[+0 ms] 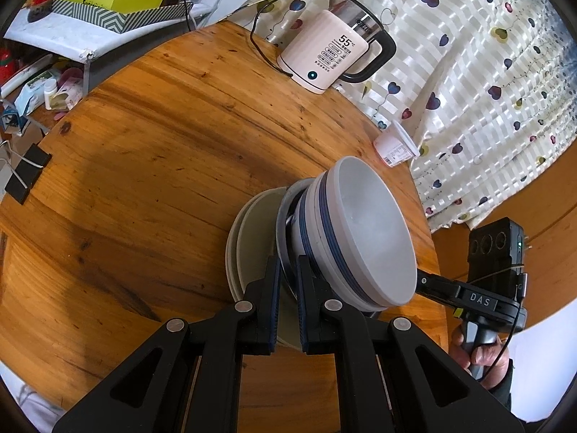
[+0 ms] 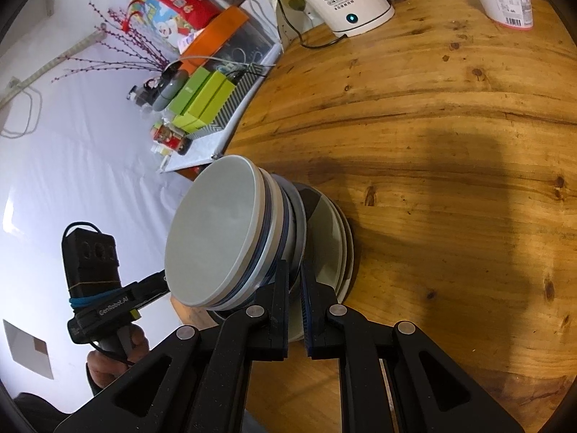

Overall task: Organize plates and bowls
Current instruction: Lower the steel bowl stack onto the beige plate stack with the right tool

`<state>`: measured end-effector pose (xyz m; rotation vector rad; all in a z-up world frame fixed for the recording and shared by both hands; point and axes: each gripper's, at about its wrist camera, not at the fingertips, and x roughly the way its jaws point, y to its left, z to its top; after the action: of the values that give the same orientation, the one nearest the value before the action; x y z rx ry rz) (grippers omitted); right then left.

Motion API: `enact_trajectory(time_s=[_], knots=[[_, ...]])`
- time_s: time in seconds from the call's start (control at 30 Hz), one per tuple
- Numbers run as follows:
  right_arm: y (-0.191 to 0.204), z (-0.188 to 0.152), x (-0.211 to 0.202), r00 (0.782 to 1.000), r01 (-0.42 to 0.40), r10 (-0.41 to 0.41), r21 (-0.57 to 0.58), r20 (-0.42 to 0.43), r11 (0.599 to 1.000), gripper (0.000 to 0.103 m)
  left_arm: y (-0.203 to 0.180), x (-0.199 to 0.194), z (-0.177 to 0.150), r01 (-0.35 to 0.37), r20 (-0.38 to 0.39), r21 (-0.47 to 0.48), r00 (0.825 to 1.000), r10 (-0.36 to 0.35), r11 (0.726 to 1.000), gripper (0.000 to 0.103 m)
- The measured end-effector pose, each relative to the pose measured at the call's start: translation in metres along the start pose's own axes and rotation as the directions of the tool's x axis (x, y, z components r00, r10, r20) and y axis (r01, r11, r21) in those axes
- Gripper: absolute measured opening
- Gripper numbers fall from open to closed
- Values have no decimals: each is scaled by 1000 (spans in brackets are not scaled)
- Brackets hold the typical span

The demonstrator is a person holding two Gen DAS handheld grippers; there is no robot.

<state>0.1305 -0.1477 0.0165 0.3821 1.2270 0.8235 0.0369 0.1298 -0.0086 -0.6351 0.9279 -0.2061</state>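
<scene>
While both grippers pinch plate rims, the stack overhangs the table edge.

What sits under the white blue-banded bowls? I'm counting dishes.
Under the white blue-banded bowls a dark-rimmed dish shows, then pale round plates; their count is hidden.

Bowls stacked on plates, kettle behind on table
</scene>
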Motion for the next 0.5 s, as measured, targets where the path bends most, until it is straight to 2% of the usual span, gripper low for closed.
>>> enact_trajectory(time_s=[0.23, 0.43, 0.5], knots=[[1, 2, -1, 1000, 25, -25, -21, -5, 999, 10, 1, 0, 0, 0, 5, -4, 1000, 0, 1000, 7], [1, -5, -8, 999, 47, -47, -38, 3, 998, 28, 1, -2, -2, -16, 17, 5, 1000, 16, 1000, 8], [1, -9, -11, 999, 48, -48, -40, 8, 998, 28, -2, -4, -4, -34, 24, 18, 999, 33, 999, 8]])
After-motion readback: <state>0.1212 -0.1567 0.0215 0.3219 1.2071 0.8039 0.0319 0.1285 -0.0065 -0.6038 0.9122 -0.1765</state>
